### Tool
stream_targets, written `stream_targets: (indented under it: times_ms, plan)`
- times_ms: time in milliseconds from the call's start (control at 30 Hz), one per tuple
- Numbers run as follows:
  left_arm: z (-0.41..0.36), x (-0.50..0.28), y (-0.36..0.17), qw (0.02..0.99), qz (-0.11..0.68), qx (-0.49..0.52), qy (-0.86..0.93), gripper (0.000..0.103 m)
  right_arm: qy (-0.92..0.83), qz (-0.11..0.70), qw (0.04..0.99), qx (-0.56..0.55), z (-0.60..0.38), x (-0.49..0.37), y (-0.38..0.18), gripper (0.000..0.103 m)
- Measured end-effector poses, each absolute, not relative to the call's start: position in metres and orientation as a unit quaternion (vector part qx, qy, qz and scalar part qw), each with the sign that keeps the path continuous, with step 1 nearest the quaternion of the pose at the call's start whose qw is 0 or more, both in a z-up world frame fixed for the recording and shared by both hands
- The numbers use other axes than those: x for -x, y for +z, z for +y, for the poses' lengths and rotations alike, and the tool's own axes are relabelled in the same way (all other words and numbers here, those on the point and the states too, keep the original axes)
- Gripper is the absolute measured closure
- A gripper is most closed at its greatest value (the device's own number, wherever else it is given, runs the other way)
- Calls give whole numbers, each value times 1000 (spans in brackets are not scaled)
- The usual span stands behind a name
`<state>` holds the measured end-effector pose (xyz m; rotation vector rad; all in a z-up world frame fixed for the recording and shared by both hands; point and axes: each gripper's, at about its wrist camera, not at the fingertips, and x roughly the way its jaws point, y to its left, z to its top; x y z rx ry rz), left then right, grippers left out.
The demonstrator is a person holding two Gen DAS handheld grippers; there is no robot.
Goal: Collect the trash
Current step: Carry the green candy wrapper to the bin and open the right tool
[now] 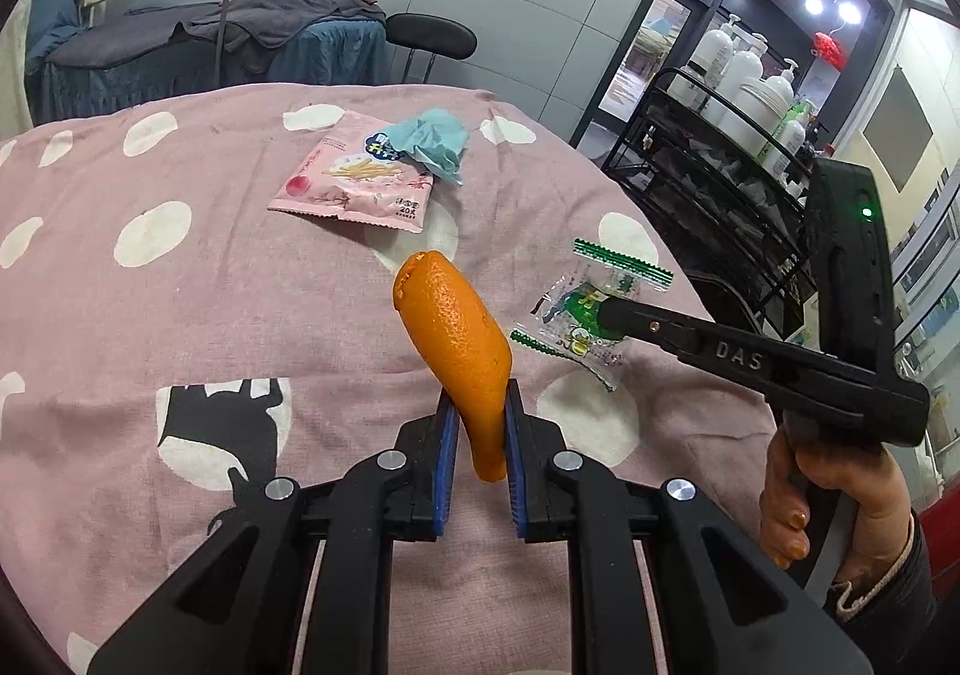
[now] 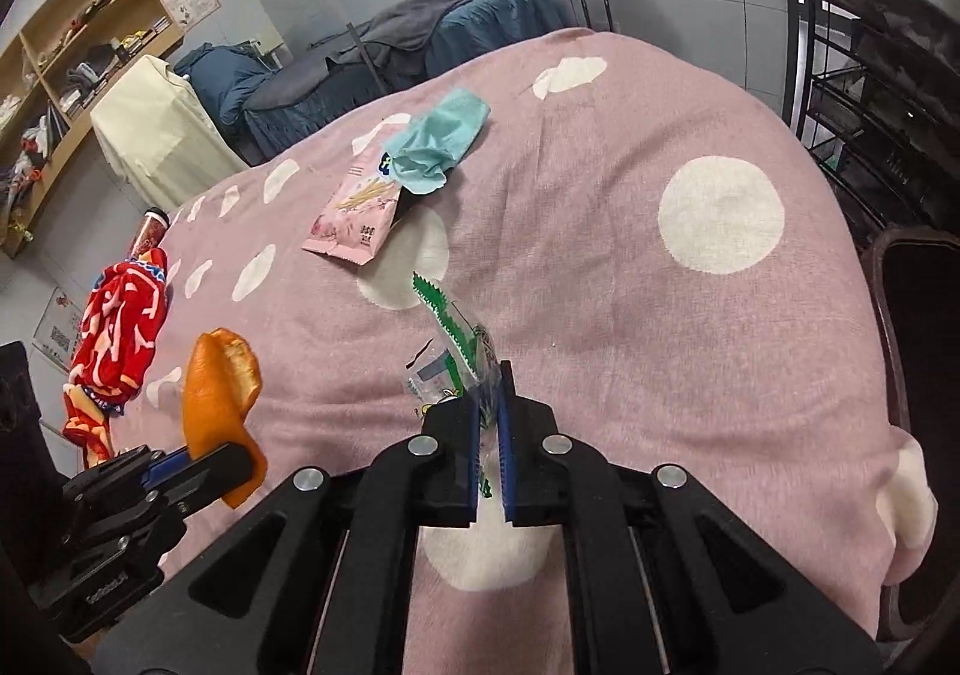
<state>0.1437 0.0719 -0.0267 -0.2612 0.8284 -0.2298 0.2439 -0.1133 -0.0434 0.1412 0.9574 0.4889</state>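
We note two pieces in hand: left gripper (image 1: 480,423) clamped on the orange peel (image 1: 459,345), right gripper (image 2: 492,405) pinching the green-edged wrapper (image 2: 459,339). Left on the bed (image 2: 600,285): pink snack bag (image 2: 354,216), blue tissue (image 2: 435,147) (touching it), possibly the red wrapper (image 2: 117,327).

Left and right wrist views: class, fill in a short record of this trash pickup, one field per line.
surface: pink spotted blanket
left claw: shut on orange peel
right claw: shut on clear green-edged wrapper
still lying on blanket: pink snack packet, teal crumpled tissue, red wrapper
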Motion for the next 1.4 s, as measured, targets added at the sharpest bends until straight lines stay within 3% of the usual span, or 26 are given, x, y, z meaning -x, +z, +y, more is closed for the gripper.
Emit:
stream_targets:
  times_ms: [533, 900, 1400]
  plan:
    - [5, -146, -13, 902, 388, 73, -177, 88, 179, 399, 889, -131, -207, -187, -33, 97]
    - [-62, -149, 4, 897, 367, 30, -243, 88, 52, 351, 921, -158, -311, -152, -21, 97]
    - [-116, -146, 15, 888, 353, 1, -294, 88, -28, 425, 889, -166, -378, -186, -83, 97]
